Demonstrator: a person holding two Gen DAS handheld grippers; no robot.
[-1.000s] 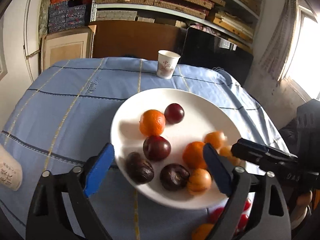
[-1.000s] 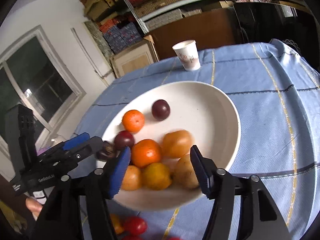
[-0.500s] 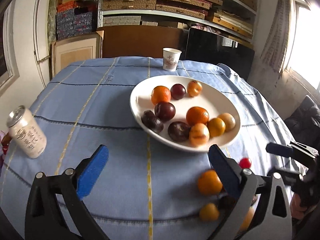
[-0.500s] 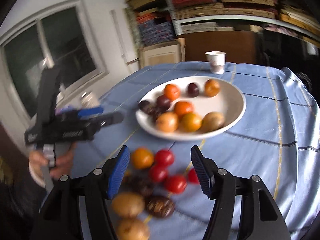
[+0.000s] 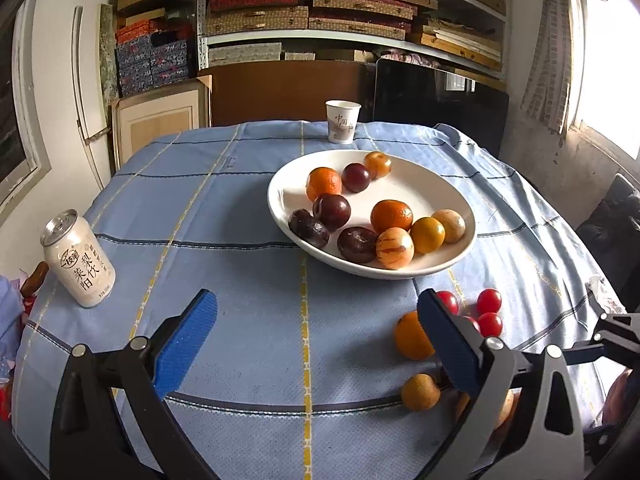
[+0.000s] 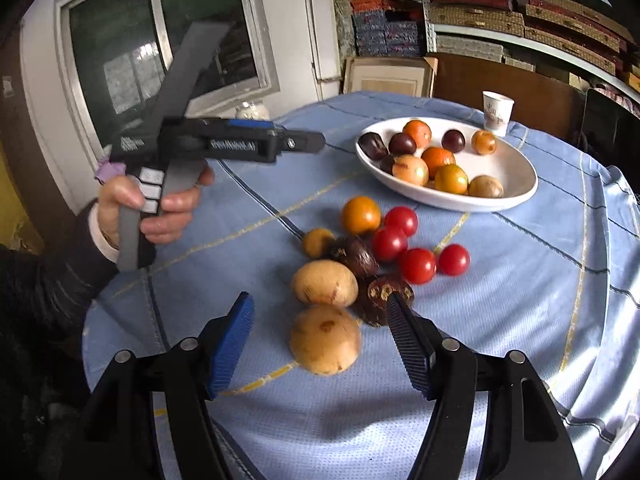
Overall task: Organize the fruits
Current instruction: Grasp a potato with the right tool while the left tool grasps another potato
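Over the blue checked cloth [image 5: 248, 216], left gripper [image 5: 316, 336] hangs spread wide, empty. Right gripper [image 6: 320, 340] also spread, bracketing the nearest tan fruit [image 6: 325, 339]. Advise: centre on it, close gently, avoid the dark fruit [image 6: 380, 296] touching alongside. White plate [image 6: 508, 160] beyond already holds fruit. Can [image 5: 79, 258] left; shelves behind.
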